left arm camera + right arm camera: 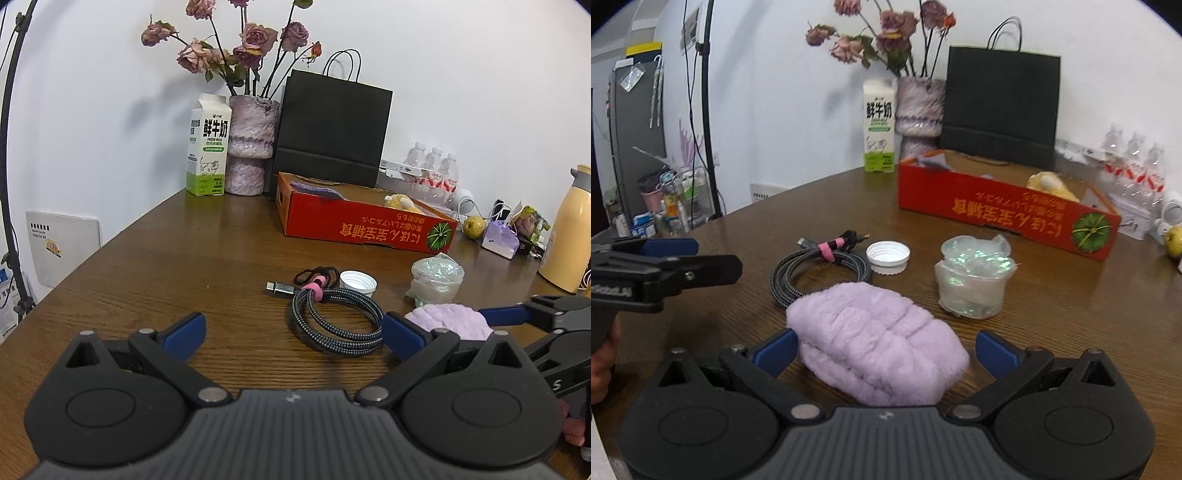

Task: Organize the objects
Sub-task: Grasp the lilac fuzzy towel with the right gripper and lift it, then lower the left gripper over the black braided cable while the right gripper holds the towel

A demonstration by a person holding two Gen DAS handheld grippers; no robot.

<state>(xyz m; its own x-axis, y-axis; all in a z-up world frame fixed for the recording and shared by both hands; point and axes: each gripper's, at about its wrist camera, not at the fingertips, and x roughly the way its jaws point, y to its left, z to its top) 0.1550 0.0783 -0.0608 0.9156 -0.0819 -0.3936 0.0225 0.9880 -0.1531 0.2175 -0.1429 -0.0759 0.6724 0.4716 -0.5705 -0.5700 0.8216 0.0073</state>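
Ahead of the tongs lay one coiled cable (820, 273), one white cap (888, 257), one lilac plush pouch (879, 354), one wrapped cup (973, 280), one red box (1008, 214), three water bottles (434, 168)

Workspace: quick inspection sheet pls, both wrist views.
Surface: brown wooden table, bare at the near left.
Job's things: purple fluffy cloth, coiled braided cable, white bottle cap, plastic-wrapped cup; red cardboard box behind, already holding a yellow item.
Clutter: milk carton, vase of roses, black paper bag, water bottles, yellow flask.
Grippers: left tongs open over bare table; right tongs open, straddling the cloth.
Cables: only the coiled one, tied with a pink strap.
Surroundings: white wall, light stand at left.
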